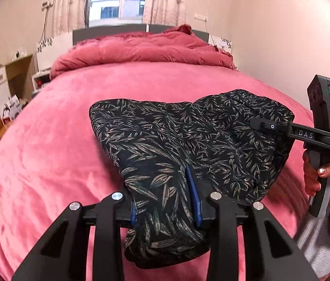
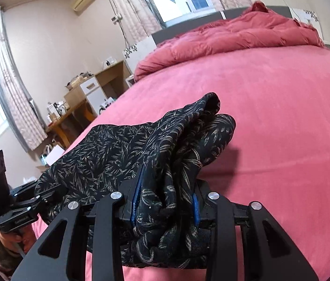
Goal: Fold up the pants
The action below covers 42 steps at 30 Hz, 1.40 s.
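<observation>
The black pants with a pale leaf print (image 1: 188, 135) are lifted in a folded bundle above the pink bed (image 1: 59, 145). My left gripper (image 1: 162, 196) is shut on one bunched end of the cloth, which spills out below its blue pads (image 1: 194, 199). In the right wrist view my right gripper (image 2: 166, 201) is shut on the other bunched end of the pants (image 2: 108, 154). From the left wrist view the right gripper (image 1: 258, 123) reaches into the cloth from the right, held by a hand (image 1: 324, 175). The left gripper (image 2: 41, 199) shows at the lower left of the right wrist view.
A rumpled red quilt (image 1: 141, 49) lies along the head of the bed by the dark headboard (image 1: 108, 29). A wooden desk and shelves with small items (image 2: 76, 107) stand beside the bed on the left. Curtains and a window are behind.
</observation>
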Tool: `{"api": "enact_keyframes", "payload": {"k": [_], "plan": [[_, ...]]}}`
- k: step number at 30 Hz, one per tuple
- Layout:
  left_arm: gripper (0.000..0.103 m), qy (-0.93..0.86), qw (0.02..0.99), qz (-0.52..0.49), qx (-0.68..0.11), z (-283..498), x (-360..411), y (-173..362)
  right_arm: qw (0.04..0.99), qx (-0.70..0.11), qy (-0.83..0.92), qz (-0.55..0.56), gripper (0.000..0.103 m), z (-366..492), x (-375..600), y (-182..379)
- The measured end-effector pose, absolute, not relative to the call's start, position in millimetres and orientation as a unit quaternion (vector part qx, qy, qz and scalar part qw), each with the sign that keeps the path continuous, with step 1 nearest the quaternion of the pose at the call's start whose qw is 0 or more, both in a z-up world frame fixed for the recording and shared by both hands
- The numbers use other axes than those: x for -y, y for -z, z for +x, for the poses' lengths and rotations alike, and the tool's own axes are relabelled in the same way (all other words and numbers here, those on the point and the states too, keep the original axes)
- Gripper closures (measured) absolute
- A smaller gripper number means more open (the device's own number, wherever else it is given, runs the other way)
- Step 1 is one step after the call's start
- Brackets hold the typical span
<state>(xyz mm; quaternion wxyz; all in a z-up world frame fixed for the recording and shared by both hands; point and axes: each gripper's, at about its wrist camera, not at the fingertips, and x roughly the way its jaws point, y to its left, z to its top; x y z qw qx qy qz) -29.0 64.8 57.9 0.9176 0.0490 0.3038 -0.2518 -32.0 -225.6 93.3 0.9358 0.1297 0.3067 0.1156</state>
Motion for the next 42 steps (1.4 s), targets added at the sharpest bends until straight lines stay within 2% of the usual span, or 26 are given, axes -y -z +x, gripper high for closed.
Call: {"api": "enact_keyframes", "payload": {"k": [9,19,24,27,28,30,31,33,38,42], "plan": [[0.07,0.224,0.936,0.071,-0.263,26.7,-49.0,-70.4,0.953,-0.264,-0.103,0.107,0.07,15.0,230.6,-108.0],[0.07,0.193,0.948,0.068,-0.242,91.1,-31.6,-58.3,0.961,-0.244,-0.077,0.105,0.07,81.5,247.2,-105.0],[0.07,0.17,0.956,0.064,-0.231,119.9,-23.9,-47.1,0.958,-0.248,-0.068,0.125,0.07,113.1,260.7,-92.8],[0.069,0.164,0.951,0.059,-0.256,138.2,-19.9,-31.1,0.951,-0.276,-0.051,0.134,0.069,131.2,269.3,-79.3],[0.068,0.16,0.949,0.049,-0.268,142.3,-22.2,-25.1,0.945,-0.293,-0.044,0.138,0.068,136.4,272.5,-73.2],[0.063,0.166,0.943,0.025,-0.286,146.1,-30.9,-14.5,0.929,-0.334,-0.022,0.159,0.054,144.6,286.7,-55.6],[0.059,0.169,0.942,0.017,-0.289,146.5,-35.1,-9.4,0.923,-0.34,-0.026,0.18,0.051,145.2,294.1,-49.9],[0.056,0.173,0.939,0.014,-0.296,146.5,-37.5,-6.0,0.917,-0.337,-0.033,0.212,0.047,143.0,305.2,-46.9],[0.046,0.176,0.937,0.03,-0.3,144.2,-41.9,-4.7,0.922,-0.343,-0.004,0.181,0.035,123.1,301.7,-51.1],[0.038,0.177,0.935,0.027,-0.307,135.9,-48.4,-3.4,0.917,-0.352,0.025,0.186,0.031,101.6,303.2,-55.7]]}}
